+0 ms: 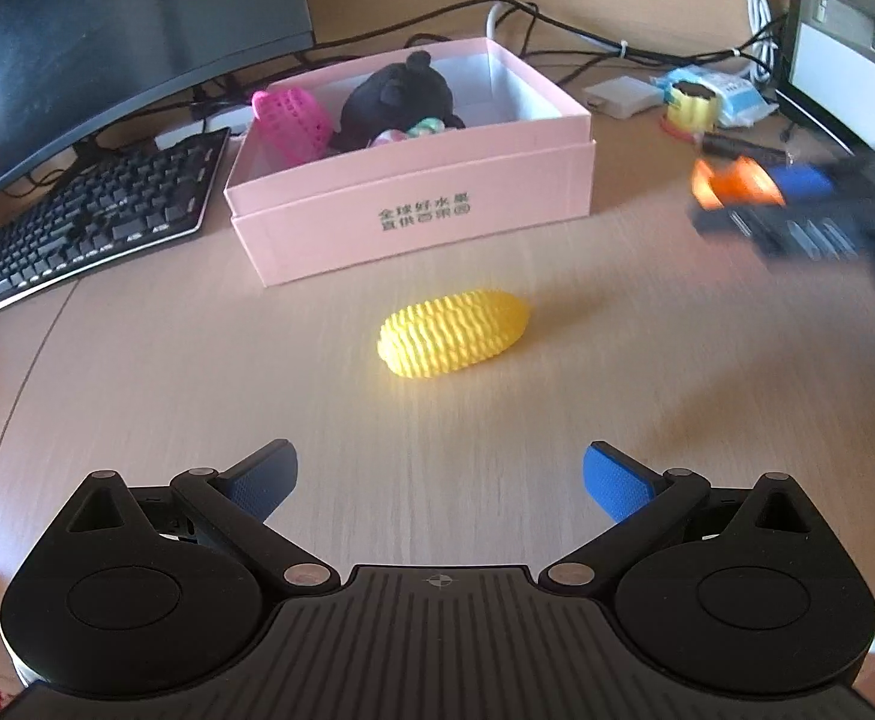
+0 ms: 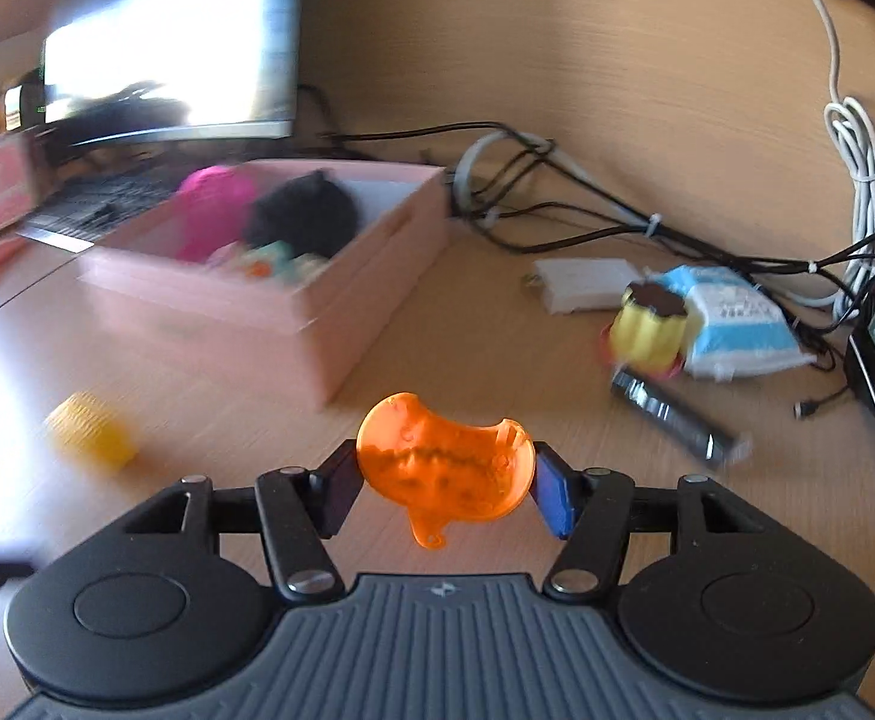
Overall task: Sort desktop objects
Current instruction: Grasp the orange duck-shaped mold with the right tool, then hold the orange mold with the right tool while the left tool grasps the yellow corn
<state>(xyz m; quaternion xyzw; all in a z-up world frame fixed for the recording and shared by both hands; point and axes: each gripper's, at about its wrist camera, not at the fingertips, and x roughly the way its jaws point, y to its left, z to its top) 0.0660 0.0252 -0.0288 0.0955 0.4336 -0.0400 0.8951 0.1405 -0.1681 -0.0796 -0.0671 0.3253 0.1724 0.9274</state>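
Blue pads are seen on two grippers. The left gripper (image 1: 440,483) is held with its jaws spread wide and nothing between them, above the near edge of the desk (image 1: 497,408). The right gripper (image 2: 446,489) is pinching one orange plastic piece (image 2: 443,465) between its pads, lifted over the right part of the desk. One yellow corn toy (image 1: 454,331) is lying on the middle of the desk, in front of one pink box (image 1: 413,204). Inside the box one pink mesh toy (image 1: 293,120), one black plush toy (image 1: 398,99) and some small pastel things are kept. Farther, at the left back corner, one black keyboard (image 1: 89,222) and one monitor (image 1: 107,30) are placed. At the right back edge, one yellow cup-shaped toy (image 2: 647,324), one blue-white packet (image 2: 731,318), one dark tube (image 2: 671,414) and many cables (image 2: 587,210) are found.
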